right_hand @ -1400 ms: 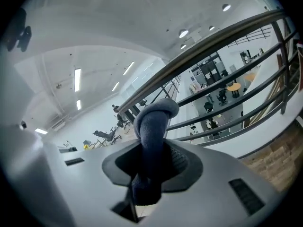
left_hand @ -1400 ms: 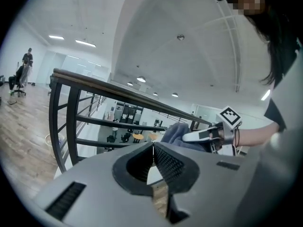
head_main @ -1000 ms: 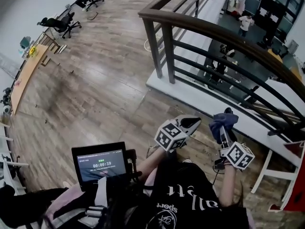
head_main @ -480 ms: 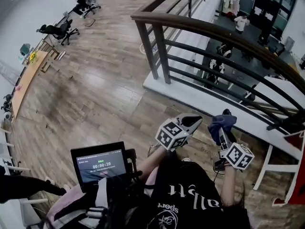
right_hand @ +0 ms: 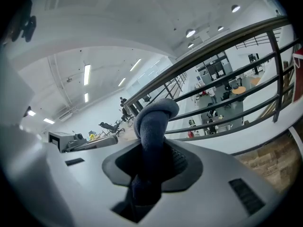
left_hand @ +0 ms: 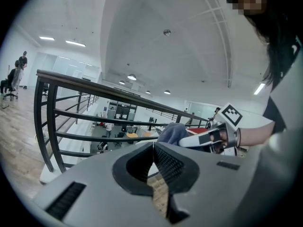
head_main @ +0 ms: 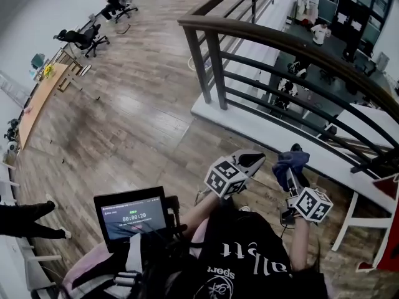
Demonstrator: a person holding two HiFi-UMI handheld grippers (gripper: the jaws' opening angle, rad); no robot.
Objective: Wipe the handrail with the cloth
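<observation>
A dark brown handrail [head_main: 293, 45] tops a black metal railing that curves across the upper right of the head view; it also crosses the left gripper view [left_hand: 94, 86] and the right gripper view [right_hand: 227, 37]. My right gripper [head_main: 290, 165] is shut on a bunched blue-grey cloth [head_main: 291, 159], which sticks up between its jaws [right_hand: 154, 122]. It hangs low, well short of the rail. My left gripper [head_main: 254, 161] sits beside it, shut and empty [left_hand: 152, 148]. The cloth [left_hand: 173, 132] shows in the left gripper view too.
A white ledge [head_main: 249, 126] runs under the railing, with a lower floor of desks and people beyond it. A tablet [head_main: 132, 215] hangs at my chest. Office chairs [head_main: 81, 37] and a long desk [head_main: 40, 95] stand far left on the wooden floor. A person's legs [head_main: 25, 220] show at the left edge.
Both grippers have stayed where they were, the right one keeping hold of the cloth. The head view has shifted slightly. The person at the left edge has walked further out of view.
</observation>
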